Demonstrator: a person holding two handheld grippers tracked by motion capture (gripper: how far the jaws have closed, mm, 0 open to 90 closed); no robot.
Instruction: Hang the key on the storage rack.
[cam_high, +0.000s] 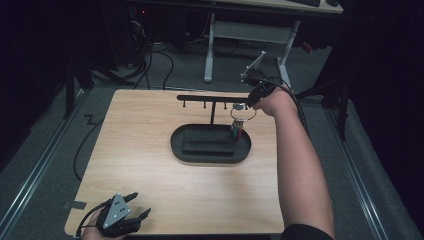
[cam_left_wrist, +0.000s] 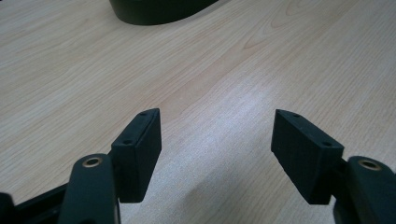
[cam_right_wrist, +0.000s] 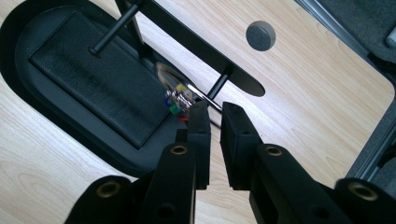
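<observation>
Pale wooden table (cam_high: 150, 170) under dim light. Nearest, the left gripper (cam_high: 131, 216) rests at the front edge, jaws wide, empty. Farther, 1 black oval stand (cam_high: 210, 145). At its crossbar, the right gripper (cam_right_wrist: 211, 112), jaws narrow, pinches 1 metal key ring with coloured keys (cam_high: 239, 122).

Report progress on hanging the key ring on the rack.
Done: the right gripper has the key ring lifted up at the right end of the rack's crossbar, above the oval tray. In hand: its jaws are pinched nearly shut on the ring, the keys dangling. Left: whether the ring sits on a peg is unclear; release follows. The left gripper rests open on the table.
</observation>
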